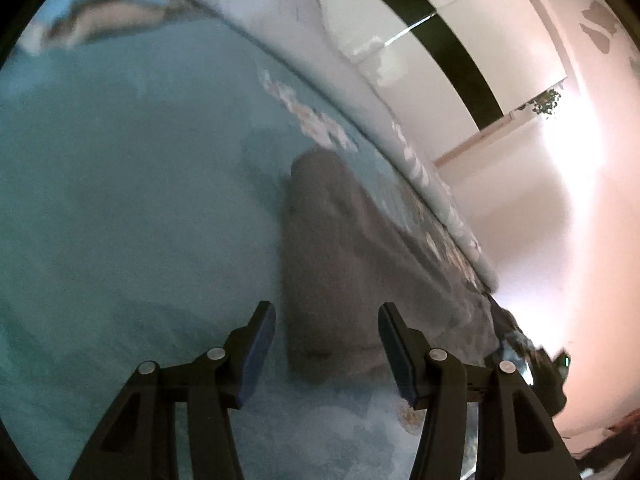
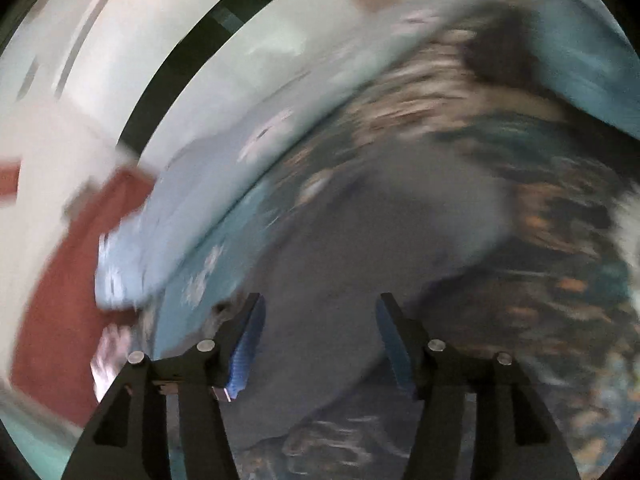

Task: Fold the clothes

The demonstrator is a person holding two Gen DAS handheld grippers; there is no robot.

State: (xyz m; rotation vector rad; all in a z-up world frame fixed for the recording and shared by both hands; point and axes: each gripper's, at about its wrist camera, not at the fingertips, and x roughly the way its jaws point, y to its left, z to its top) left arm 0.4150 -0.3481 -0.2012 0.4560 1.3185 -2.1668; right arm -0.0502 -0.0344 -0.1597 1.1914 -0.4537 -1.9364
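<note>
While the left wrist view is a little soft, it shows the main thing plainly: a grey garment (image 1: 332,256) lies on a bed with a teal bedspread (image 1: 120,200), folded into a long narrow shape. Its long axis runs from near to far, leaning slightly to the right as it goes away. The left gripper (image 1: 327,354) hangs just above the near end, its fingers (image 1: 256,354) apart with nothing pressed between them — the near end of the cloth sits in the gap and a touch right of centre. Left of the garment the bedspread is bare; to its right runs a flowered border (image 1: 320,124) and the bed's edge, with a pale wall (image 1: 520,208) beyond. A heap of other cloth (image 1: 108,12) lies at the far left, too blurred to name.

Seen from the right wrist, everything smears with motion. The right gripper (image 2: 320,354) also has its fingers (image 2: 246,354) spread and empty. The same grey garment (image 2: 360,248) fills the middle ahead of them, stretching away and to the right, lying over a patterned cloth (image 2: 540,240) of dark and orange marks. A red patch of floor (image 2: 64,260) shows at the left past the bed's edge.

Both hands look close to the garment. I judge the left the better placed — squarely at one short end, in line with the long axis — so the next fold probably starts there.
</note>
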